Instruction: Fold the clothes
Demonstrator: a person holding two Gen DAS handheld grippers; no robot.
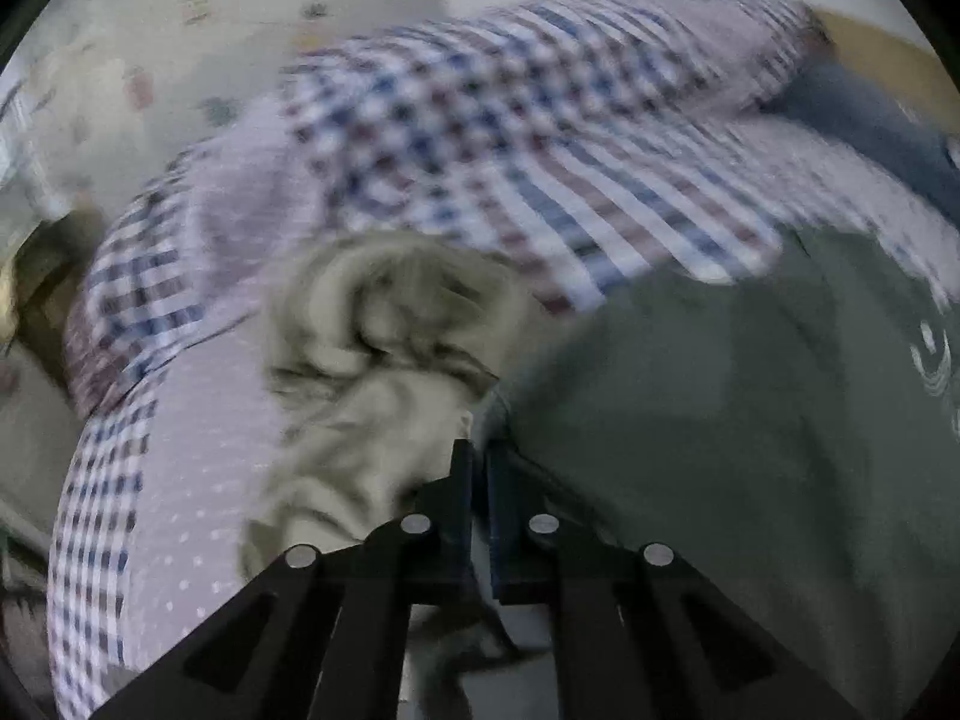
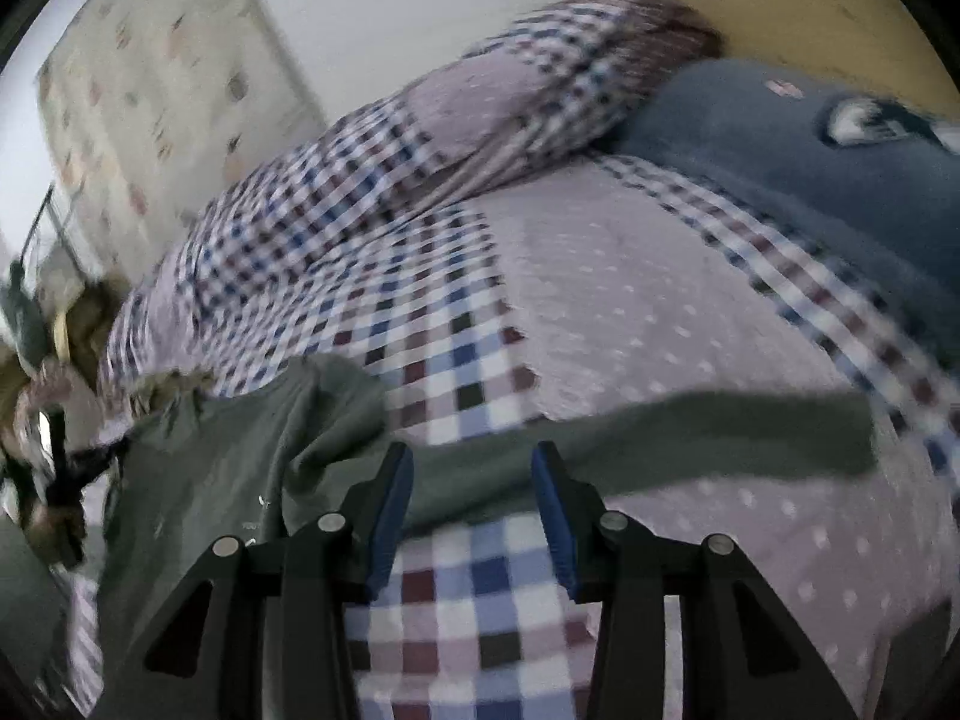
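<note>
Both views are motion-blurred. The dark green cotton T-shirt (image 1: pixel 720 420) lies on a bed covered by a checked blue, maroon and white quilt with lilac dotted panels (image 2: pixel 600 300). The left gripper (image 1: pixel 477 462) has its jaws pressed together; the shirt's edge meets the tips, so it appears to be pinching that edge, though blur keeps this from being certain. The right gripper (image 2: pixel 474 462) has its blue-padded jaws spread, hovering just over a strip of the green shirt that runs across between them, holding nothing. Judged step: early in the fold, one edge gripped and the other about to be taken. The next move seems to call for lowering the right gripper and closing on the strip, then lifting both edges together to keep the cloth flat. Only the left view shows a crumpled beige-grey garment (image 1: pixel 384 360) lying just beside the shirt, plus a white print on the shirt's far side. Only the right view shows a dark blue cushion with a white patch (image 2: pixel 810 150) by the checked pillow (image 2: pixel 510 102), and a yellow headboard (image 2: pixel 840 30) behind.
</note>
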